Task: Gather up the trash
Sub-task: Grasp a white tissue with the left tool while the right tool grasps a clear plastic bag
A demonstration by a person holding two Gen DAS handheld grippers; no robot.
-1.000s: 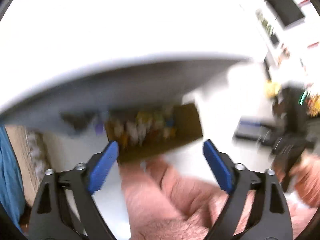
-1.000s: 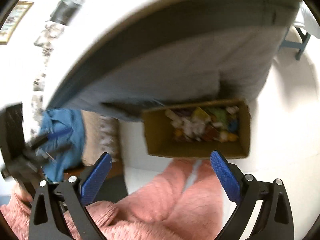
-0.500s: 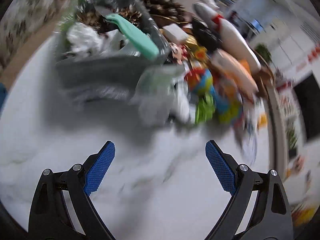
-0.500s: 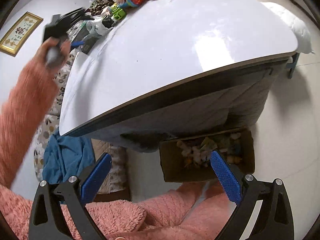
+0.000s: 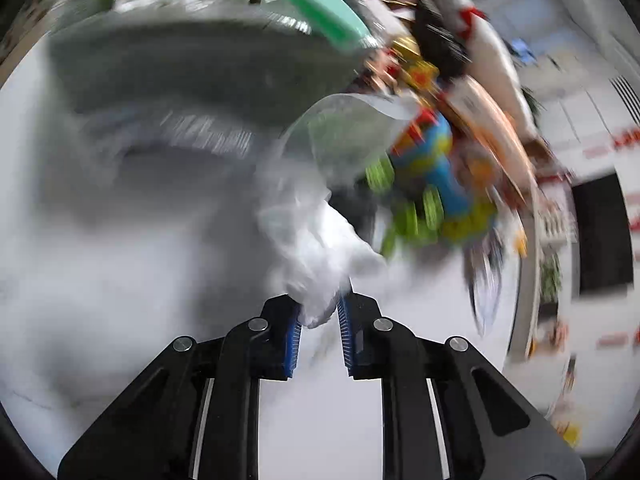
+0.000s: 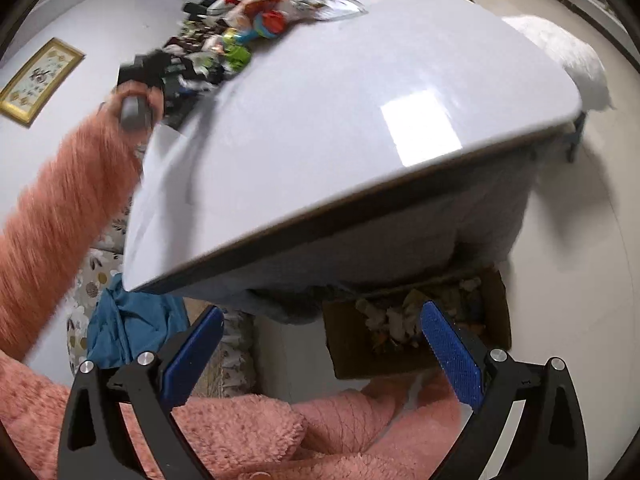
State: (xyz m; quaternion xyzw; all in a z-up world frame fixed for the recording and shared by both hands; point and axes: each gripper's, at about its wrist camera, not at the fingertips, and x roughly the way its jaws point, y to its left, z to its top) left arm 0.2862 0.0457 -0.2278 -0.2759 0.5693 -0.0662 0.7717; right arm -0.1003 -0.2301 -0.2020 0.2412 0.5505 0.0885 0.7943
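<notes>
Trash, a crumpled clear plastic bag (image 5: 312,240), lay on the white desk (image 5: 120,280), its near end pinched between the narrow jaws of the left hand-held gripper (image 5: 318,320). It looked light, limp and slippery, likely best gripped at that bunched end. Beyond sat a toy pile (image 5: 432,184). The right hand-held gripper (image 6: 320,356) stood wide and empty above a cardboard box (image 6: 352,344) on the floor.

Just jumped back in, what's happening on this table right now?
A person in a pink fleece sleeve is collecting trash. The left gripper is shut on a crumpled clear plastic bag at the toy-cluttered end of the white table. The right gripper is open and empty, above a cardboard box of trash on the floor.
</notes>
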